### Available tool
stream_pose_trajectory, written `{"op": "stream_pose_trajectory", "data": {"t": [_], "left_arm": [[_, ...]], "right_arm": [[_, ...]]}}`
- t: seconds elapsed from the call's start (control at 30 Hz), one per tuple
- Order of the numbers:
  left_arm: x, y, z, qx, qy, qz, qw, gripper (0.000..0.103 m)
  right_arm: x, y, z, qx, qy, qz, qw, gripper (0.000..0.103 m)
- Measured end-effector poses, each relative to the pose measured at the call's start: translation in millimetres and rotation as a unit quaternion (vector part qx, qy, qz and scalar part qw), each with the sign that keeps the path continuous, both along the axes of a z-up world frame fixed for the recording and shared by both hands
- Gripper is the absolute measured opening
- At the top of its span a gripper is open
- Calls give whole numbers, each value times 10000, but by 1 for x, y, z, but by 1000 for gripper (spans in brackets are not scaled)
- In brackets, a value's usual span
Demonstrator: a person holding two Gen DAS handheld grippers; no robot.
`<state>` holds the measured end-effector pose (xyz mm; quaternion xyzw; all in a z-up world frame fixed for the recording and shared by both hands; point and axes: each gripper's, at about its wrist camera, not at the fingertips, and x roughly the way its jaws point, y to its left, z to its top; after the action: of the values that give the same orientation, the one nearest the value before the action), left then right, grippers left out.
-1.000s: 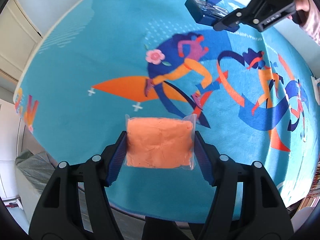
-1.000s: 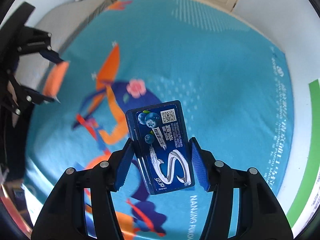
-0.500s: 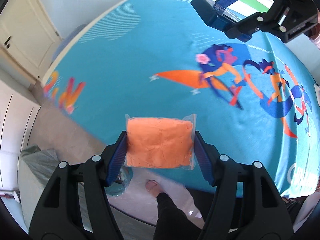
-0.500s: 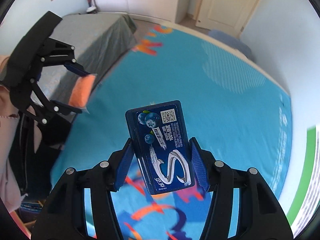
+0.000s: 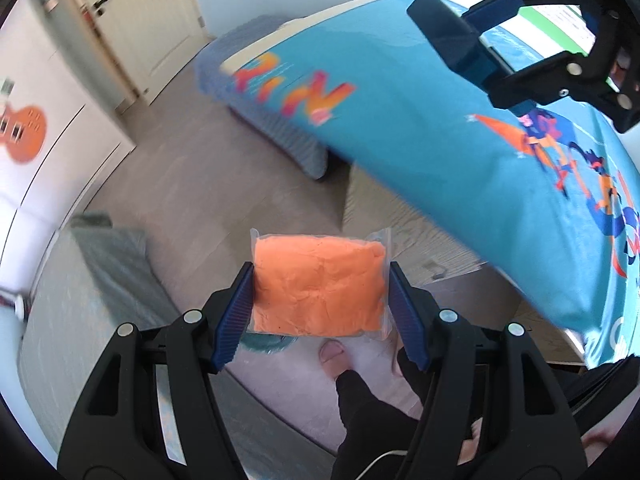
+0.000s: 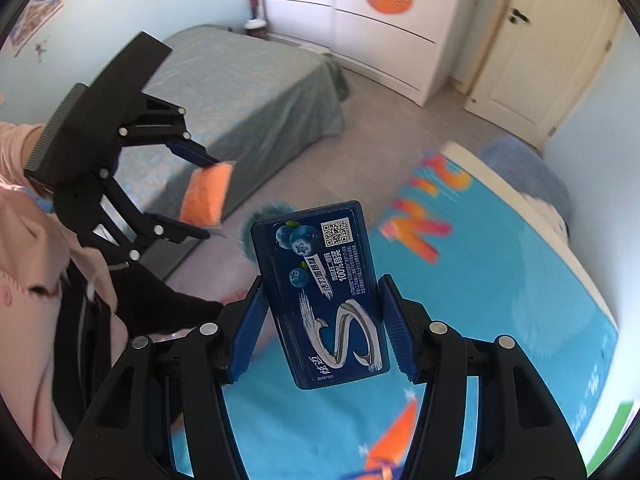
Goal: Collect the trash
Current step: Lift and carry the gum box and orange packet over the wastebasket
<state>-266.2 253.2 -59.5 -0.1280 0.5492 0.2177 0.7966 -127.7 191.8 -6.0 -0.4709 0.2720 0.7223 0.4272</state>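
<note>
Right wrist: right gripper (image 6: pixel 320 316) clamps blue gum pack (image 6: pixel 322 300) ("100%", QR) — left gripper (image 5: pixel 320 296) grips orange packet (image 5: pixel 318 286).

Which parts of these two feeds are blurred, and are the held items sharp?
Left wrist: orange packet in the left gripper sharp; blue bedspread and floor smeared. Right wrist: blue gum box in the right gripper crisp; bedspread lettering smeared; both bend at edges.
</note>
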Motion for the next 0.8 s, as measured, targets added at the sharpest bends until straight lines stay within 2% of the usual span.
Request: {"op": "stream_pose_trajectory", "data": {"t": [0.3, 0.8], "left_arm": [[-65, 34, -18, -72, 111, 609, 9981, 62], [-135, 72, -49, -248, 255, 1230, 9918, 62]], "right_arm": [[-70, 35, -8, -21, 272, 352, 9990, 57], [-146, 78, -48, -377, 699, -46, 9968, 57]]}}
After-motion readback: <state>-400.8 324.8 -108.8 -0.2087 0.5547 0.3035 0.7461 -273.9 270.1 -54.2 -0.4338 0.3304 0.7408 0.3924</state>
